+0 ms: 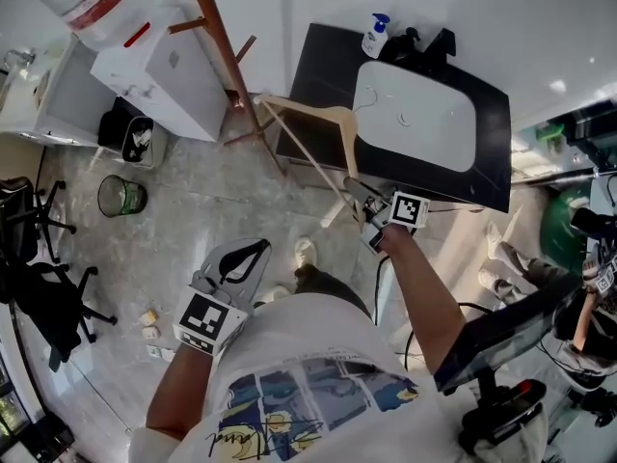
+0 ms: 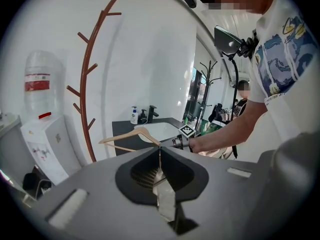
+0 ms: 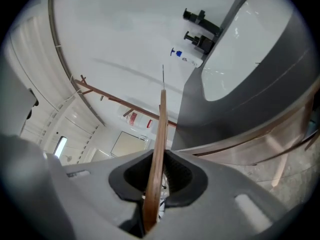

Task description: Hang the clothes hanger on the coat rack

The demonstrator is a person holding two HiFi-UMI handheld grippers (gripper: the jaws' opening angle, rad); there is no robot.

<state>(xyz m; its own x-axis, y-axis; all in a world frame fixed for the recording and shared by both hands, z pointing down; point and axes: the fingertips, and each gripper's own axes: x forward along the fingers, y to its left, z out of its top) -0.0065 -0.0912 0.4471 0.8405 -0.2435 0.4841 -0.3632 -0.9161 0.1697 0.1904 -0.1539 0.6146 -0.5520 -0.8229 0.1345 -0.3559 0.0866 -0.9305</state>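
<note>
Right, the right gripper (image 1: pixel 357 191) is clamped narrow on the wooden hanger (image 1: pixel 307 114), pinching it by one end. The hanger is in the air just near the sink bench (image 1: pixel 323 56), and the coat rack (image 1: pixel 224 37) stands to the far left. I'd carry it left without letting it swivel in the pinch, then lower it onto a free peg (image 1: pixel 186 25). The left gripper (image 1: pixel 249 251) is closed and empty.
</note>
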